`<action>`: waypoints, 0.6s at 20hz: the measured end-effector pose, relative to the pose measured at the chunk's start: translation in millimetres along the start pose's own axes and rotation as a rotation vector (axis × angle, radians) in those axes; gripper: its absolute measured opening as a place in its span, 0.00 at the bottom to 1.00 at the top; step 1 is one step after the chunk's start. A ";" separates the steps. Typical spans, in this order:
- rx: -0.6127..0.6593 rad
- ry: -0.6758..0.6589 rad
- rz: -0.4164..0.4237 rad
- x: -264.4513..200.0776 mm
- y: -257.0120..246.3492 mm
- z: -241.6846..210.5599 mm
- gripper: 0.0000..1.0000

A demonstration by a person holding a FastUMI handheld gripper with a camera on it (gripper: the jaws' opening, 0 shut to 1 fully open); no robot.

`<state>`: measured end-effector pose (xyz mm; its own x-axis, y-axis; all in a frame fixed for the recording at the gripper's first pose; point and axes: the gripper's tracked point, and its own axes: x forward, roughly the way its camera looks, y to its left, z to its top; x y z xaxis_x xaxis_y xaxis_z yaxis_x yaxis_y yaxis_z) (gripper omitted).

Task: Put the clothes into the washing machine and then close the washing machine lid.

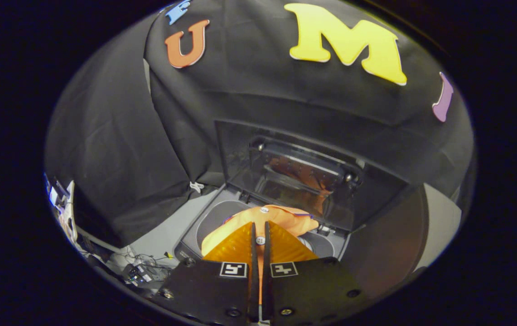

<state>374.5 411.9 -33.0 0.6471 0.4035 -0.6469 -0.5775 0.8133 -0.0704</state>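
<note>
An orange garment (281,218) with white buttons hangs from my gripper (260,226), whose two fingers are shut on its cloth. The garment hangs right above the round drum opening (215,217) of a grey top-loading washing machine (190,246). The machine's dark see-through lid (303,176) stands raised behind the opening, tilted back toward the wall, and mirrors the orange cloth. Most of the drum's inside is hidden behind the garment and my fingers.
A black cloth wall (258,90) hangs close behind the machine and drapes down on its left. Cables and small devices (142,271) lie on the floor to the left of the machine. A pale panel (442,222) stands to the right.
</note>
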 end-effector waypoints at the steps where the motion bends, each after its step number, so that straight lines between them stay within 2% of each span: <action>1: 0.022 -0.002 0.001 12.0 0.7 -3.8 0.06; 5: 0.098 0.043 -0.004 42.6 3.2 -29.6 0.06; 12: 0.043 0.096 -0.017 59.5 5.9 -49.7 0.06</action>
<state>384.9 419.9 -109.6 0.6044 0.3492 -0.7161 -0.5436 0.8378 -0.0503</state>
